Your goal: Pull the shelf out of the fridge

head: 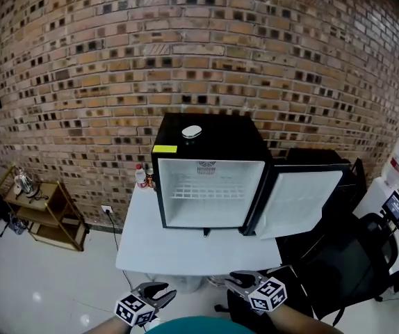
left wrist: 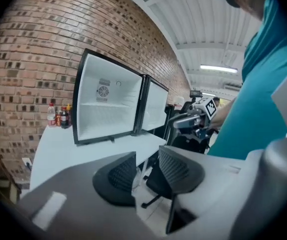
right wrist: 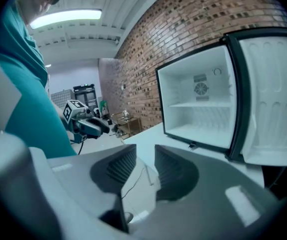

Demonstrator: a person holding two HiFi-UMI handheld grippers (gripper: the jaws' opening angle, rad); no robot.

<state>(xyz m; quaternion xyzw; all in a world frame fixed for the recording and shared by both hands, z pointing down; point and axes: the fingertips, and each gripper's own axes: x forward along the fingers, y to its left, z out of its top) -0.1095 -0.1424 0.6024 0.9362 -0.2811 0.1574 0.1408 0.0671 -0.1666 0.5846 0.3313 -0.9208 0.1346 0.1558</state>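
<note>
Both grippers held low, jaws apart and empty

The left gripper (head: 165,294) and the right gripper (head: 231,279) sit close in front of the person's teal torso (head: 192,325), at about the same height and near each other without touching. Each is turned partly inward, with the left one's jaws pointing forward and to the right and the right one's forward and to the left. On both, the jaws stand parted with a clear gap and nothing between the pads. The right forearm (head: 302,320) comes in bare from the lower edge.
</note>
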